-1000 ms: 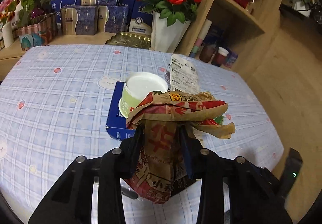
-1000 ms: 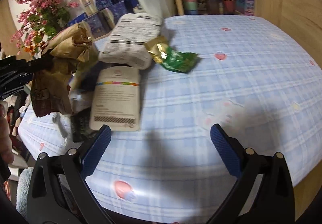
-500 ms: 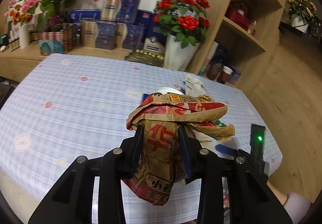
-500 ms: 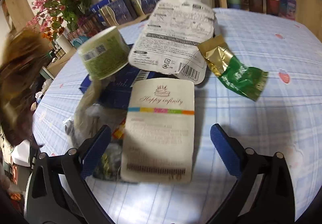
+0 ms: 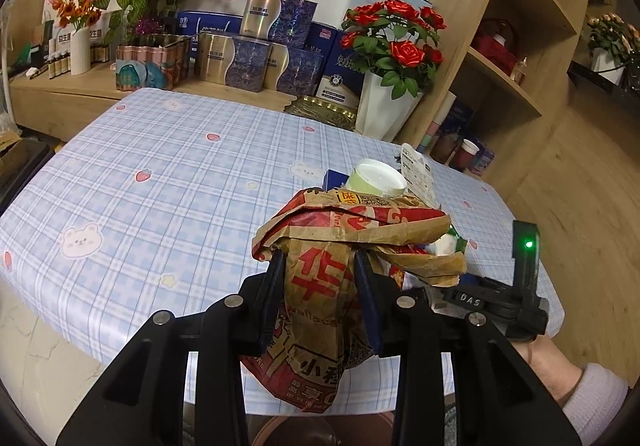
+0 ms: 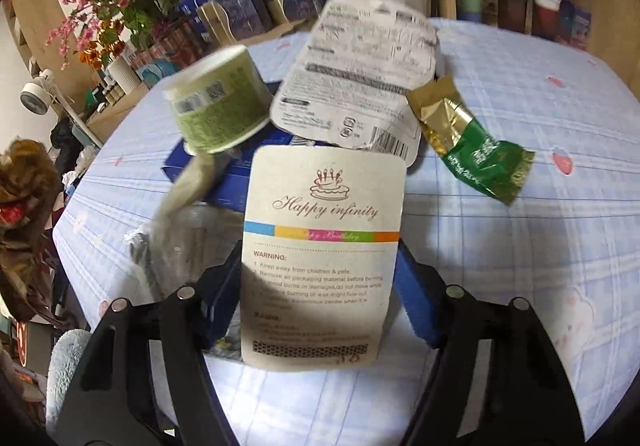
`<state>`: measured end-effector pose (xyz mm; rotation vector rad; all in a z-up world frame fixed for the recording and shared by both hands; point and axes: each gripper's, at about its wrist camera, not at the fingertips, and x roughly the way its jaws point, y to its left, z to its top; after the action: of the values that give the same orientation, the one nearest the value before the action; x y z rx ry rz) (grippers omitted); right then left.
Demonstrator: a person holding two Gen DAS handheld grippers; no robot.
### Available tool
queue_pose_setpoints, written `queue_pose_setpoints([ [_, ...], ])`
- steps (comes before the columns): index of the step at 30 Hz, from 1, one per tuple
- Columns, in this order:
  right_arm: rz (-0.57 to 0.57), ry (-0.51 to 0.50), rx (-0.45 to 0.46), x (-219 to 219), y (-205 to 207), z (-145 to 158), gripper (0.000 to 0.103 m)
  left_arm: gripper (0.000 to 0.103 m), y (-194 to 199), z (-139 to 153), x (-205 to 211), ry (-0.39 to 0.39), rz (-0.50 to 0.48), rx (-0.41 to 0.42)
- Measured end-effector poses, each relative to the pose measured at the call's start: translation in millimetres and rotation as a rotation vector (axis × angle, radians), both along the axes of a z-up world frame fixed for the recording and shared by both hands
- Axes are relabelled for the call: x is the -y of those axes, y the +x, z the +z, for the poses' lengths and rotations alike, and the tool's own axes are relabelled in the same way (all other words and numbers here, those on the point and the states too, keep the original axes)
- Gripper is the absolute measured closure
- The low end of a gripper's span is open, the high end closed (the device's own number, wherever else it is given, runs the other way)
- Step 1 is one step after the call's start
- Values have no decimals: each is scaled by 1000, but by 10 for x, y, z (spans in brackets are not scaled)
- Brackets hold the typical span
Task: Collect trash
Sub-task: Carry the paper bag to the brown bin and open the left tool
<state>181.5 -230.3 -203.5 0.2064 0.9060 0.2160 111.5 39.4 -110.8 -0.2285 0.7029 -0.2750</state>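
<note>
Blue-checked cloth with little strawberries and bears covers the table [image 5: 168, 181], and behind it runs a wooden ledge crowded with gift boxes [image 5: 256, 57], pink blossoms and a white vase of red roses [image 5: 394, 45].

From the left wrist view, the left gripper [image 5: 320, 278] is clenched on a crumpled brown paper bag [image 5: 344, 242] printed in red, which bulges out above the jaws and hangs down below them, over the table's near edge. Beyond the bag at 12 o'clock lies the rest of the litter, with a green paper cup [image 5: 376, 179] on its side. At 3 o'clock a hand [image 5: 548, 362] in a pale sleeve holds the other tool.

From the right wrist view, the right gripper [image 6: 320, 298] is closing around a white birthday-candle card [image 6: 320, 250]; the card lies between the blue pads, and I cannot tell whether they touch it. From the card, the green cup [image 6: 218, 101] sits at 11 o'clock atop a blue box [image 6: 224, 181], a white printed wrapper [image 6: 360, 69] at 12 and a green-and-gold sachet [image 6: 472, 145] at 2. The held bag shows at the far left edge.
</note>
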Motion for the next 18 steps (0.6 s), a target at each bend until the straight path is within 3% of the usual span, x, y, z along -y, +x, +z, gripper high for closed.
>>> queue_pose_setpoints([
  [11, -60, 51, 125, 32, -796, 291, 33, 69, -447, -69, 36, -4, -46, -3],
  [18, -86, 63, 170, 1, -1379, 298, 34, 69, -859, -296, 135, 17, -107, -49],
])
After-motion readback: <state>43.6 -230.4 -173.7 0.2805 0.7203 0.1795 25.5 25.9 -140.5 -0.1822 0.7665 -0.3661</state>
